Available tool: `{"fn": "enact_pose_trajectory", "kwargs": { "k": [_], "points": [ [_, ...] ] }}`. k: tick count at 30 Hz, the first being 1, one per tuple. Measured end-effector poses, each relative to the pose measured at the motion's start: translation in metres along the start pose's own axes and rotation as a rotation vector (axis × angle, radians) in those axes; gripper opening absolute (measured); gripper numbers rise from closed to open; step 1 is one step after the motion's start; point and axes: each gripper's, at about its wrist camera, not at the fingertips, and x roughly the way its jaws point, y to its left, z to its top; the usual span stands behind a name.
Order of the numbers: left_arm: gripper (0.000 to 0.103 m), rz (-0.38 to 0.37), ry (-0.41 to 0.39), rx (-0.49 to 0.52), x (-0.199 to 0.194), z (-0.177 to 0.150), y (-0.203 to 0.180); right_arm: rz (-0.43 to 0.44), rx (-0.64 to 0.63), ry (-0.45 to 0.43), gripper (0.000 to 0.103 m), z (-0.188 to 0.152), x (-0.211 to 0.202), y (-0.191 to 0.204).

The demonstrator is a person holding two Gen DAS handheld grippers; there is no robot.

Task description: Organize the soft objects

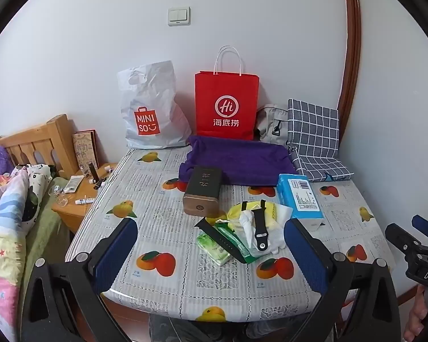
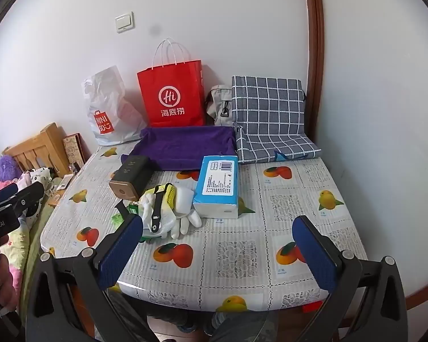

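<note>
A purple towel (image 1: 239, 161) lies at the back of the table, also in the right wrist view (image 2: 185, 148). A blue tissue pack (image 1: 299, 199) (image 2: 218, 185) lies mid-table. Next to it sits a pile: a yellow mesh item (image 1: 268, 211), a white glove (image 2: 185, 222), a black watch strap (image 1: 259, 228) (image 2: 156, 211) and green packets (image 1: 214, 248). My left gripper (image 1: 211, 253) is open and empty, just in front of the pile. My right gripper (image 2: 218, 253) is open and empty over the table's front right.
A dark box (image 1: 204, 191) lies left of the pile. A red paper bag (image 1: 226, 105), a white Miniso bag (image 1: 151, 111), a grey bag (image 1: 272, 125) and a checked cushion (image 1: 316, 139) stand along the wall. A bed (image 1: 11, 205) and nightstand (image 1: 80, 196) are left.
</note>
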Motion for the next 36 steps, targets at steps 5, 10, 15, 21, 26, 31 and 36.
{"fn": "enact_pose_trajectory", "kwargs": {
  "k": [5,10,15,21,26,31,36],
  "points": [
    [0.103,0.001,0.01,0.004,0.003,0.001,-0.002,-0.003,-0.002,-0.004,0.103,-0.003,0.0,0.0],
    [0.103,-0.009,0.003,0.002,0.002,0.0,-0.001,-0.001,0.003,-0.005,0.103,0.002,-0.003,0.001],
    [0.103,-0.006,0.003,-0.003,0.0,0.004,-0.004,0.008,0.01,-0.01,0.103,0.0,-0.004,0.0],
    [0.103,-0.009,-0.005,-0.005,-0.003,0.001,-0.004,0.008,0.011,-0.011,0.103,0.0,-0.005,0.0],
    [0.103,-0.01,-0.002,-0.003,-0.005,0.005,-0.004,0.01,-0.002,-0.014,0.103,0.0,-0.005,0.002],
    [0.103,-0.01,-0.005,-0.004,-0.007,0.004,0.0,0.003,-0.008,-0.02,0.103,-0.001,-0.007,0.002],
    [0.103,-0.01,-0.008,-0.011,-0.007,0.0,0.005,-0.001,-0.009,-0.024,0.103,-0.001,-0.009,0.001]
  ]
}}
